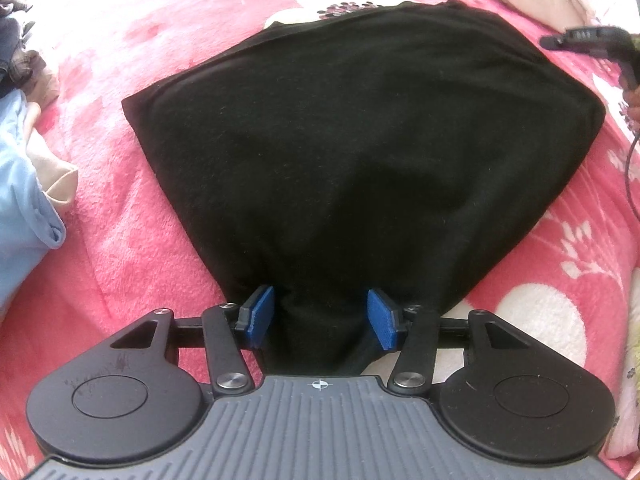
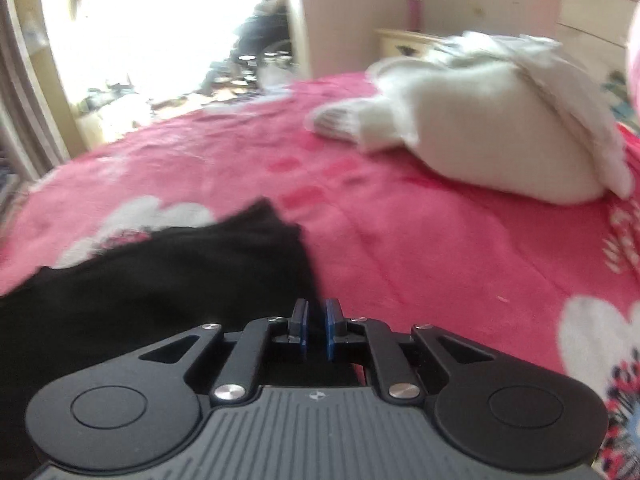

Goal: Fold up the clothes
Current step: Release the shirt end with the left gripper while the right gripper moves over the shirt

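Note:
A black garment (image 1: 360, 140) lies folded flat on the pink flowered blanket (image 1: 140, 60). One corner of it reaches back between the blue pads (image 1: 260, 316) of my left gripper (image 1: 320, 316). That gripper is open, and its pads stand a little clear of the cloth on both sides. In the right wrist view the same black garment (image 2: 140, 280) lies to the left of my right gripper (image 2: 316, 328). Its pads are almost together with nothing between them. The right gripper (image 1: 580, 38) also shows at the garment's far right edge, off the cloth.
A light blue garment (image 1: 24, 200) and beige cloth lie at the left, with dark clothes (image 1: 16, 48) behind them. A white fluffy garment (image 2: 480, 128) is heaped on the blanket (image 2: 400, 220) ahead and to the right. Furniture and a bright doorway stand beyond the bed.

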The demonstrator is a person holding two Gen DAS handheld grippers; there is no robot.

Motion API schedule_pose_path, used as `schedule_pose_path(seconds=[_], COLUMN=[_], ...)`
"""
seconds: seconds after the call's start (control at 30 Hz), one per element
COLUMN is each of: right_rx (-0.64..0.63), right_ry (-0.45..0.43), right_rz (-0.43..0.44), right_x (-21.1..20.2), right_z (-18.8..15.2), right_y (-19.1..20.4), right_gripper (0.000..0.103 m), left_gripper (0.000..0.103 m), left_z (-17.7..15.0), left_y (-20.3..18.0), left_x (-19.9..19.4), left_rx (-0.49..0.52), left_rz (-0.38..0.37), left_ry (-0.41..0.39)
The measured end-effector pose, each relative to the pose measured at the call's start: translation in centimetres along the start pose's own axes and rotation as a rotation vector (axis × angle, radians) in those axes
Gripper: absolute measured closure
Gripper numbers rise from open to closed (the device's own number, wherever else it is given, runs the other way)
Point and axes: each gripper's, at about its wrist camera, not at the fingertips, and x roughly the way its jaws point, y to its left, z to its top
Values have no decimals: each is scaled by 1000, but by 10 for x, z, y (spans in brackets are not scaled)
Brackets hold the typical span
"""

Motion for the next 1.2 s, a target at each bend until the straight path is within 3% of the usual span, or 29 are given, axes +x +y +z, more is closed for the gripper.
schedule_pose_path(seconds=[0.07,0.17,0.2,0.3,0.37,0.43,0.57,0.67,0.87,1.07,1.2], right_rx=[-5,28,80,260,222,151,-11,-233,-629,-857,-953], right_ry=[37,100,102,97,55,27,-27,-39,26,55,32], right_rz=[60,52,52,51,-7,-7,118,294,664,812,853], right_x=[17,52,56,62,52,39,9,-11,-47,-65,-70], right_z=[7,16,20,33,39,38,28,10,-55,-105,-126], right_y=[6,-1,-8,-31,-27,-13,27,70,156,217,246], right_gripper=[94,95,99,96,94,94,91,91,84,83,72], left_gripper=[51,51,51,51,51,51,51,51,51,51,51], left_z=[0,-1,-2,-4,-3,-3,-3,-6,-13,-16,-19], left_y=[1,2,2,3,3,7,19,36,68,90,98], left_x=[0,0,-1,-4,-6,-10,-20,-27,-39,-45,-45], left_rx=[0,-2,-3,-8,-13,-21,-65,-152,-268,-350,-395], left_rz=[-5,-9,-9,-13,-21,-33,-57,-67,-9,0,-9], left_ry=[-3,-9,-12,-22,-23,-30,-45,-53,-76,-93,-86])
